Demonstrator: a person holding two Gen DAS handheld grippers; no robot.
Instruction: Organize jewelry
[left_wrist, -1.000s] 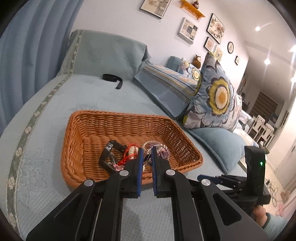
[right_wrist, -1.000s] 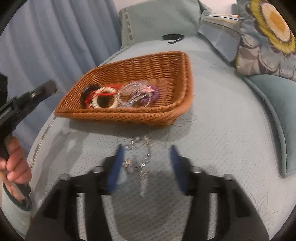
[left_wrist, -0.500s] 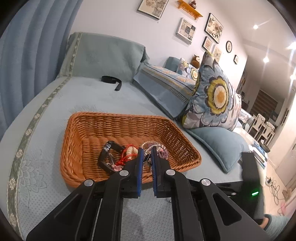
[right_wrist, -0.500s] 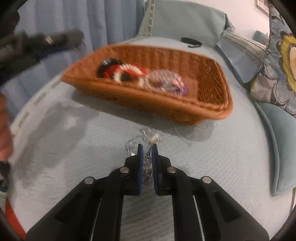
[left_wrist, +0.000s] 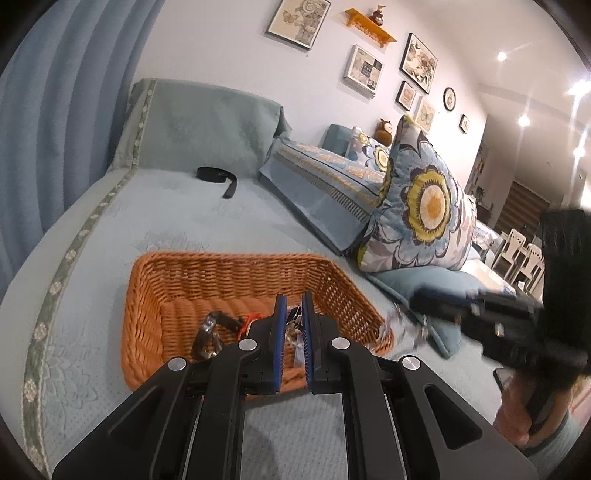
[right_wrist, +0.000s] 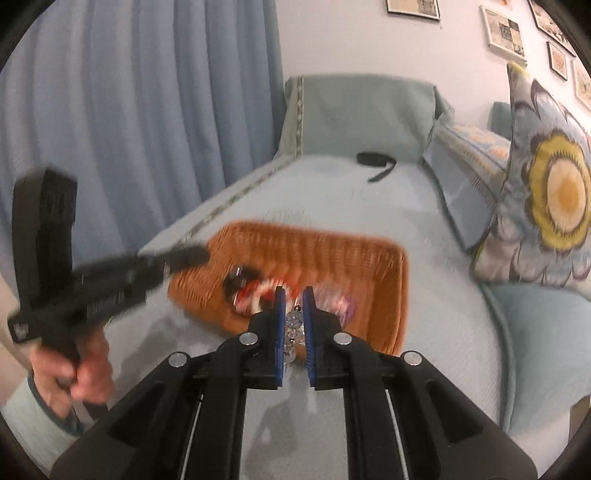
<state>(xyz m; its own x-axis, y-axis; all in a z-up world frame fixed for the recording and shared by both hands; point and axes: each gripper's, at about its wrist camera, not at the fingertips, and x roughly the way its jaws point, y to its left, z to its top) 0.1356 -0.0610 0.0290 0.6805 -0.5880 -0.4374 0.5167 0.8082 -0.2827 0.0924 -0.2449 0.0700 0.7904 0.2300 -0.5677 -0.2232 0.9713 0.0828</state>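
1. On the pale blue sofa seat (left_wrist: 229, 221) sits an orange wicker basket (left_wrist: 236, 273), with a floral cushion (left_wrist: 424, 206) to its right
2. Inside the basket lie a dark bracelet (left_wrist: 214, 325) and a red-and-white beaded piece (right_wrist: 255, 295), with purple and clear pieces beside them, blurred in the right wrist view
3. The right gripper (right_wrist: 293, 325) has its blue fingers (right_wrist: 279, 332) clamped on a silver, clear-beaded chain (right_wrist: 292, 321), held in the air over the basket's near rim
4. The left gripper (left_wrist: 293, 332) hovers at the basket's near edge, its fingers (left_wrist: 279, 328) close together with a narrow gap and nothing gripped between them
5. A black strap (left_wrist: 218, 177) lies well apart at the far end of the seat
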